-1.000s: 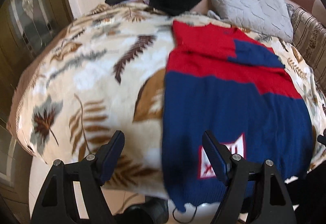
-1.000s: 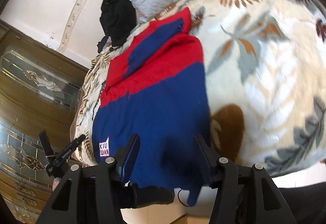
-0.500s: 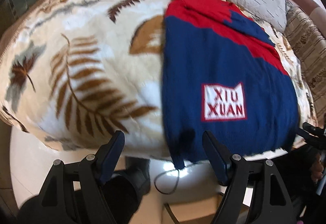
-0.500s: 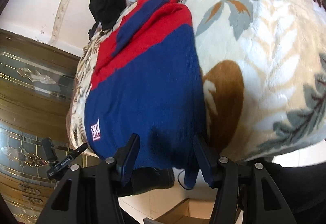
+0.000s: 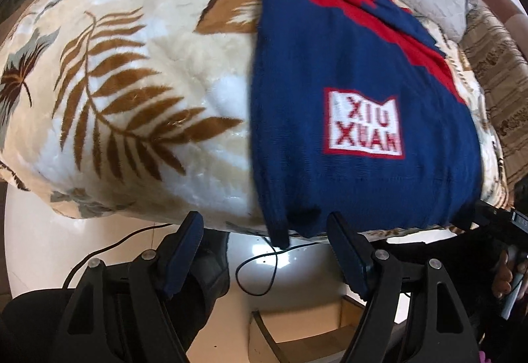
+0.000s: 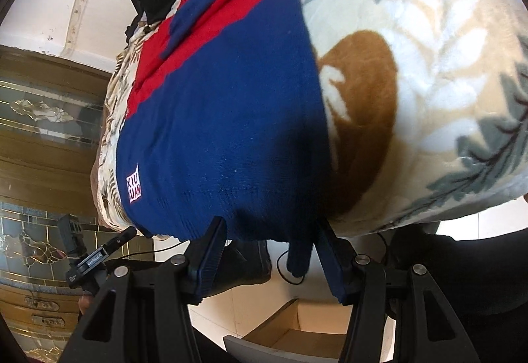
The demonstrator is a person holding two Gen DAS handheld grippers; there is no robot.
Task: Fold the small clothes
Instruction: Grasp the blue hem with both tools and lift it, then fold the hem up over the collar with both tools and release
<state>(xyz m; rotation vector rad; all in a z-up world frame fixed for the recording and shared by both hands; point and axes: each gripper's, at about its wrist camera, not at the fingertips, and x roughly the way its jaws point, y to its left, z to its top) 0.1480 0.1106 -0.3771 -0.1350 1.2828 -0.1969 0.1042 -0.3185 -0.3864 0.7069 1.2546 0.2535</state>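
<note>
Both claws have dropped low to the sweater's point(image 5: 346, 72) bottom edge since before. It lies flat on the leafy blanket point(image 5: 125, 92). Left gripper point(image 5: 264, 227) and right gripper point(image 6: 269, 231) gape wide, maybe touching nothing. Soft, floppy knit; pinch the hem corners.

left gripper point(image 5: 264, 226): black frame, silver screws, navy ribbed fingers point(image 5: 346, 255) | right gripper point(image 6: 269, 232): same build
</note>
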